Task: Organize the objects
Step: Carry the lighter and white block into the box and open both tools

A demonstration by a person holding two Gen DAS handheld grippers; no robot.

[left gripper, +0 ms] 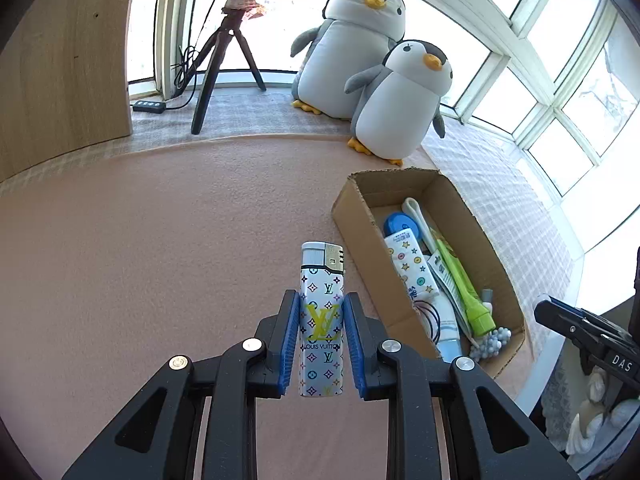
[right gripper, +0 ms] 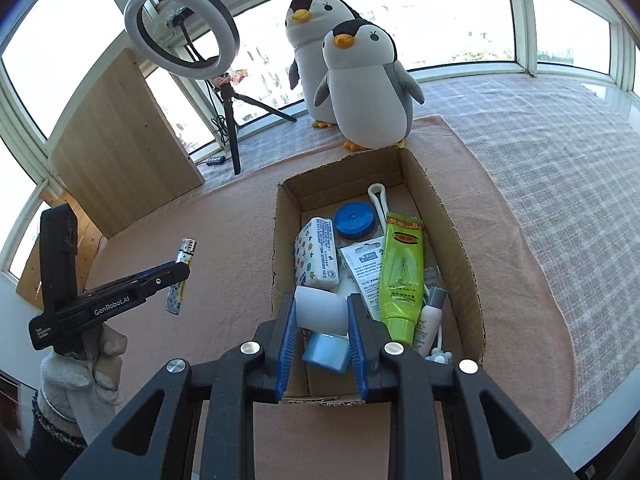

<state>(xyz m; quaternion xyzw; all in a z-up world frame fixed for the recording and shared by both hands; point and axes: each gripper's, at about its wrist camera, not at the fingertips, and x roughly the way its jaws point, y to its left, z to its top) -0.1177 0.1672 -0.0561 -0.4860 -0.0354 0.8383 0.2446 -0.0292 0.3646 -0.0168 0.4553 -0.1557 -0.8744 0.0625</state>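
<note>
My left gripper [left gripper: 322, 320] is shut on a white lighter [left gripper: 322, 320] with coloured monogram print, held upright above the pink mat; the lighter [right gripper: 182, 276] also shows in the right wrist view, left of the box. A cardboard box [right gripper: 460, 248] sits on the mat and holds a tissue pack [right gripper: 316, 256], a blue round lid [right gripper: 354, 220], a green tube [right gripper: 402, 276] and a white tube with a blue cap [right gripper: 322, 312]. My right gripper [right gripper: 322, 316] hovers open over the box's near end, with that white tube showing between its fingers below.
Two plush penguins [right gripper: 368, 80] stand just behind the box [left gripper: 352, 216]. A ring light on a tripod [right gripper: 228, 100] and a wooden board [right gripper: 120, 152] are at the back left. A gloved hand [right gripper: 80, 364] holds the left gripper. Checked cloth [right gripper: 540, 152] lies to the right.
</note>
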